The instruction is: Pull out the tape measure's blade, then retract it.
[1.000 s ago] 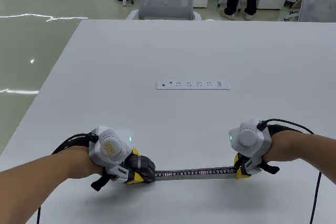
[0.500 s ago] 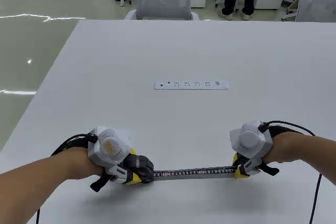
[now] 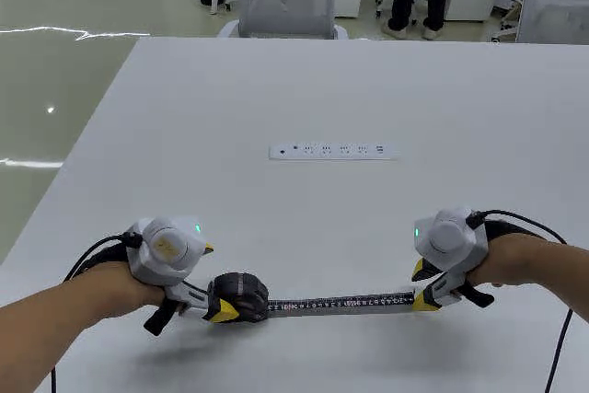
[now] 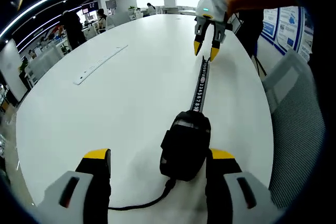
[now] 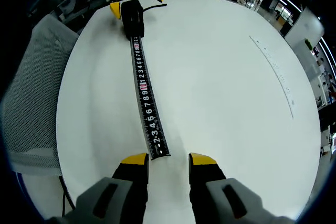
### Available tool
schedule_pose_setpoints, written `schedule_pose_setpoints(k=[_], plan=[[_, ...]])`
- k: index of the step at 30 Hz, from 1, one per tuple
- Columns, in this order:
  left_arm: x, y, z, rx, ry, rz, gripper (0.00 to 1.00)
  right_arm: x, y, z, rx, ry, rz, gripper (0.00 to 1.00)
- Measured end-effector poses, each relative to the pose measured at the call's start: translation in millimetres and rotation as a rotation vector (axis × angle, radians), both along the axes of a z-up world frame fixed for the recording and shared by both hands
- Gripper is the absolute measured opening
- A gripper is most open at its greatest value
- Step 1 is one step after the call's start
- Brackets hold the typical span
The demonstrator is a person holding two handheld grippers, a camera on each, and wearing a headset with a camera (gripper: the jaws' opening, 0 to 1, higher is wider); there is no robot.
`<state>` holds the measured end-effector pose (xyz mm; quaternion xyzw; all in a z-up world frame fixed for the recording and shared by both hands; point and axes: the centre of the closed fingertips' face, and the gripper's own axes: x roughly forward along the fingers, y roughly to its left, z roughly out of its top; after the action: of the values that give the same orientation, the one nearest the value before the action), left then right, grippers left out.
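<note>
Head view: the blade is lying pulled out, left tongs and right tongs are standing released; retracting is probably coming next, needing a grip on the case

The tape measure's blade carries a printed scale, legible in the right gripper view: digits 2 through 9, a red-marked figure, then 1 through 9 again.
</note>
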<state>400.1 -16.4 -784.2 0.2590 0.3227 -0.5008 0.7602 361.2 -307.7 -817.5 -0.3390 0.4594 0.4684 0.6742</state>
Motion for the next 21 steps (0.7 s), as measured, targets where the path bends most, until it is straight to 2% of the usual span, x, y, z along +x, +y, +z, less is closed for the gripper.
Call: schedule_pose_setpoints(k=[4,7,11,14,15,16,18,21], plan=[[0.6,6.9,3.0,-0.018,-0.003,0.038,0.79,-1.4,-1.4,5.1,0.022,-0.002,-0.035,0.36],[-3.4,10.9,3.5,-0.042,0.017,0.064,0.85,-3.0,-3.2,7.6,0.036,-0.01,-0.055,0.38],[-6.9,20.3,4.3,-0.059,0.009,0.09,0.9,-6.6,-4.3,11.4,0.068,-0.025,-0.097,0.44],[-8.1,29.1,6.9,-0.094,0.031,0.163,0.91,-10.9,-5.2,13.1,0.101,-0.034,-0.144,0.49],[-4.3,33.8,10.5,-0.115,0.007,0.2,0.92,-13.2,-7.0,12.3,0.11,-0.041,-0.155,0.5],[-4.0,36.3,12.6,-0.132,0.003,0.221,0.95,-14.6,-8.7,11.9,0.115,-0.046,-0.169,0.52],[-6.3,43.9,14.0,-0.16,0.023,0.271,0.99,-17.9,-11.5,11.9,0.141,-0.06,-0.209,0.54],[-7.7,56.6,17.6,-0.171,-0.005,0.296,0.99,-26.3,-13.8,15.6,0.182,-0.065,-0.263,0.58]])
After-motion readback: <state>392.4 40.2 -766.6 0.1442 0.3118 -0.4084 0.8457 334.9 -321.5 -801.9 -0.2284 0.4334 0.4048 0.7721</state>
